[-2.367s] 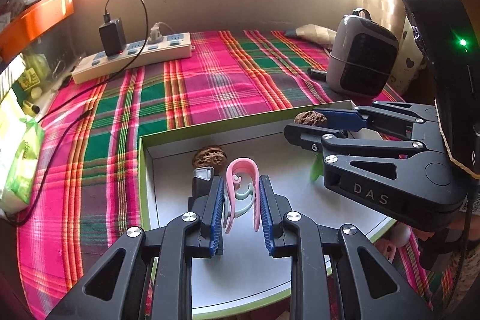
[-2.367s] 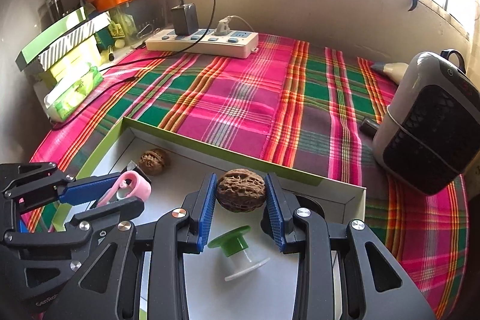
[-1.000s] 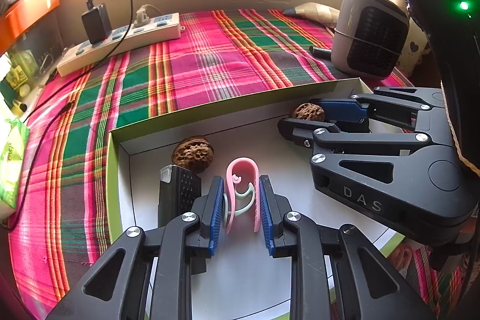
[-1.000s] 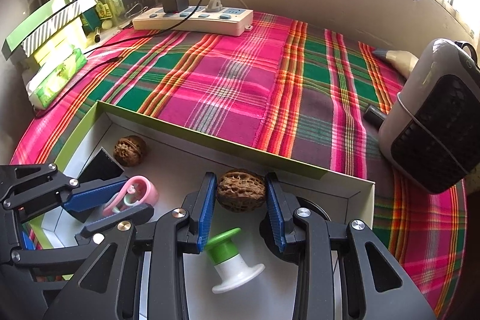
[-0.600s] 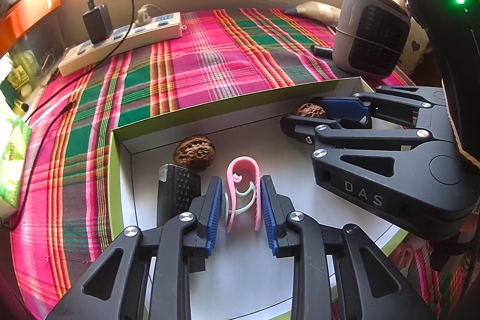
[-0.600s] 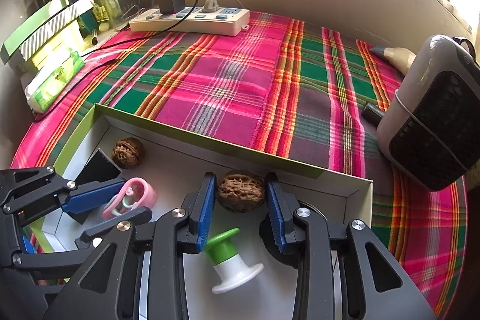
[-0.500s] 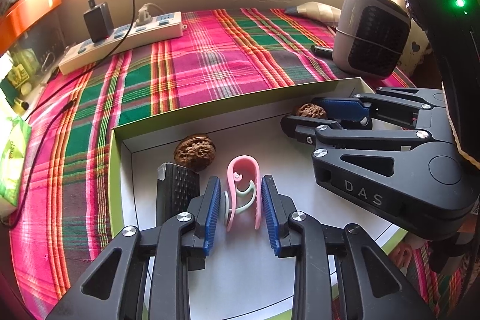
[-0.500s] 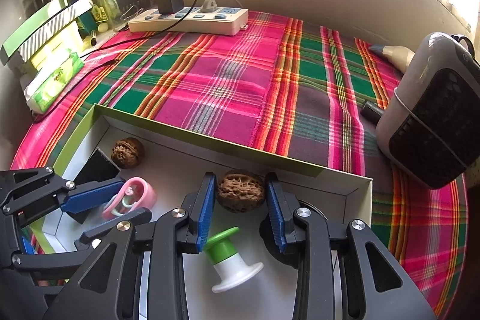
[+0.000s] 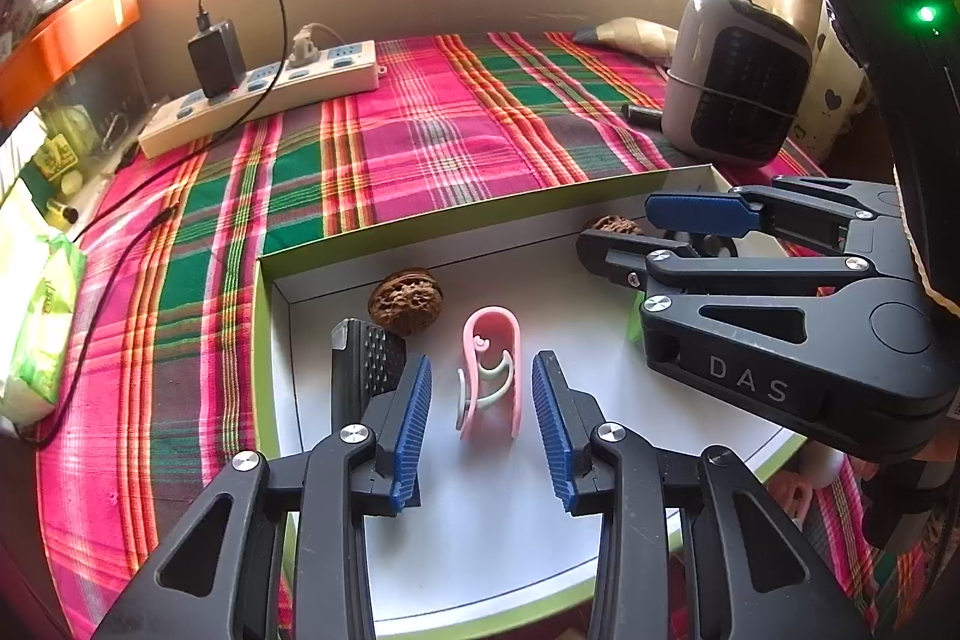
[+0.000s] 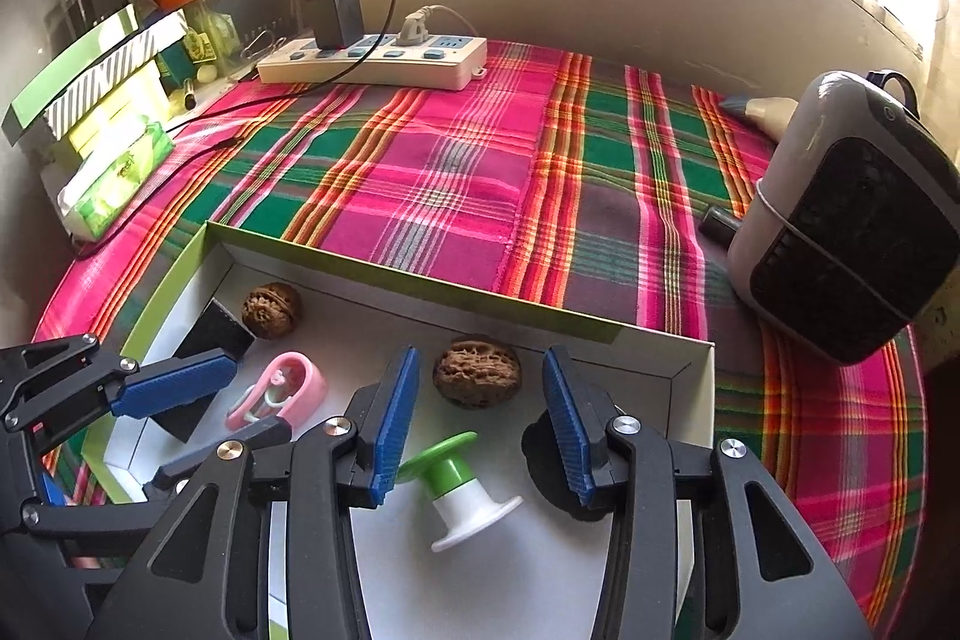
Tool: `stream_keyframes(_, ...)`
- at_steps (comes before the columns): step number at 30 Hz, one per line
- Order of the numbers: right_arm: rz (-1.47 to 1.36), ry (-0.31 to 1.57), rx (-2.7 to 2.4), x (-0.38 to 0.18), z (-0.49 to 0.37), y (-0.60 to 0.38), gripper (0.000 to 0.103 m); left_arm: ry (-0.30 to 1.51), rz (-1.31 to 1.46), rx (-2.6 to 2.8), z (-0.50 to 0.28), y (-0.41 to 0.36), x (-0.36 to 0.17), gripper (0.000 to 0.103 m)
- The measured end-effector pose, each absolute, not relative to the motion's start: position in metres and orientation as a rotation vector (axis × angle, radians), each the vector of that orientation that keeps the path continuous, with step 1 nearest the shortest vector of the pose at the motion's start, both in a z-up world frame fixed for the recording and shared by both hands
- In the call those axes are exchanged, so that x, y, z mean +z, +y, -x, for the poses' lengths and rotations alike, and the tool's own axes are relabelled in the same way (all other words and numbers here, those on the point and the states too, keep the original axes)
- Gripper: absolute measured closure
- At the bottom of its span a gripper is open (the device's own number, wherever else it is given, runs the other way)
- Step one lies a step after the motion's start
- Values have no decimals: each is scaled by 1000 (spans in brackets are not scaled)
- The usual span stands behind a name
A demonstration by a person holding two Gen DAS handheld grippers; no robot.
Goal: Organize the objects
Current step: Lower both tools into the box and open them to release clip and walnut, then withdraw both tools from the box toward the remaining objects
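Observation:
A white tray with a green rim [image 9: 456,220] [image 10: 420,280] lies on the plaid cloth. On its floor a pink clip [image 9: 489,370] [image 10: 288,388] rests between the jaws of my left gripper [image 9: 480,358] [image 10: 258,400]. Those jaws are opening and the pads stand clear of the clip. A walnut [image 10: 477,376] [image 9: 615,224] sits on the tray floor between the jaws of my right gripper [image 10: 480,358] [image 9: 636,232]. They too are opening, with gaps on both sides. A second walnut [image 9: 407,301] [image 10: 271,309] lies by the tray's far left corner.
Inside the tray are also a black block [image 9: 366,358] [image 10: 216,334] and a green-and-white spool [image 10: 456,478]. Beyond it stand a power strip [image 9: 264,94] [image 10: 372,64] and a small heater [image 9: 738,100] [image 10: 852,232]. A tissue pack [image 9: 36,310] [image 10: 114,184] lies left.
Both grippers came down into the tray and their jaws have spread. The pink clip and the walnut, gripped before, now lie loose on the tray floor.

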State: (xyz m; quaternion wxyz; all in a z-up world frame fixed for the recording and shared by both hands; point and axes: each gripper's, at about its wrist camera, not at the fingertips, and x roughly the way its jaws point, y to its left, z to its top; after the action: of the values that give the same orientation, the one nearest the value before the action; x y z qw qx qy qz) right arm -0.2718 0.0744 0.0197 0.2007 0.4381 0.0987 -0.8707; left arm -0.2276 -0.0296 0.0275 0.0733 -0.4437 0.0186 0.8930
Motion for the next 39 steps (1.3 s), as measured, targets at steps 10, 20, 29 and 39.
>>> stream_keyframes(10, -1192, 238, -2461, 31, 252, 82, 58, 65, 1302, 2725, 209, -29, 39, 70)
stream_keyframes(20, -1141, 189, -2490, 42, 223, 92, 58, 41, 1260, 2756, 181, -29, 50, 70)
stream_keyframes(29, -1091, 147, -2515, 50, 192, 103, 58, 40, 1218, 2794, 156, -29, 56, 70)
stream_keyframes(39, -1037, 154, -2559, 51, 156, 113, 58, 12, 1182, 2804, 128, -33, 56, 69)
